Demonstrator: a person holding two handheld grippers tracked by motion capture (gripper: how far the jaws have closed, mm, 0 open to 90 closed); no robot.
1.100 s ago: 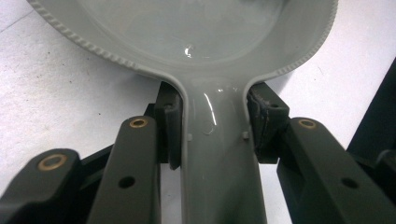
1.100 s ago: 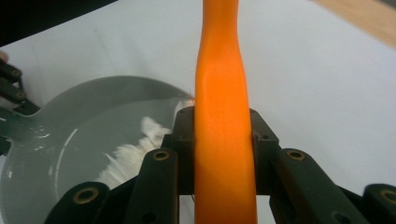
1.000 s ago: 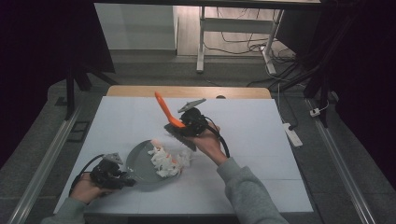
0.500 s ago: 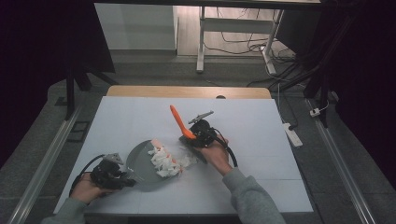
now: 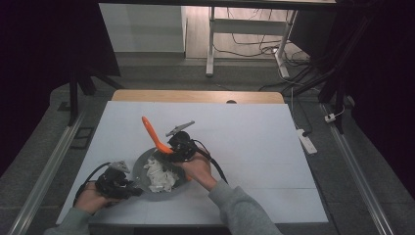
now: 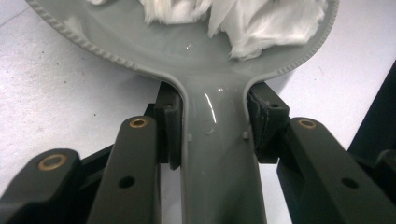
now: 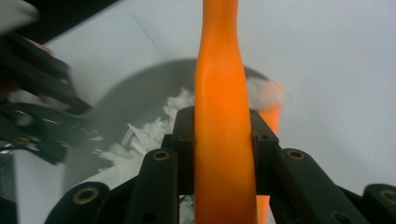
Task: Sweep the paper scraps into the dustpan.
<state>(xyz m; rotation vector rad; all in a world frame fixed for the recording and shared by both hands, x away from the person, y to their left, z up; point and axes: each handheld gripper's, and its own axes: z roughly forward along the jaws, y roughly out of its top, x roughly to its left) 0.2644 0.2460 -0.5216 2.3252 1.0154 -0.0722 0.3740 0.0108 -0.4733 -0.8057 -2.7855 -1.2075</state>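
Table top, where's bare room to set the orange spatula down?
The table is bare right of the right gripper and along the far wooden edge. It is crowded near the left front: the pan of white pieces, the spatula and the left gripper.

I see plenty of bare white table [image 5: 254, 132] to the right & far side, nothing standing there, a gripper passes freely. Near-left corner's crowded: grey pan [image 5: 142, 169] w/ white shreds [image 5: 159, 178] sits there, its handle [image 6: 219, 154] clamped in the left gripper [image 5: 115, 181], blocking the near-left edge. Right gripper [image 5: 181, 144] sits at the pan's far-right rim, gripping the orange spatula [image 5: 154, 134], whose handle sticks up & away to the left, so approach over the pan from the far side is barred. Between the two grippers, only the pan, no gap. The right forearm [image 5: 230, 200] crosses the near-centre strip.
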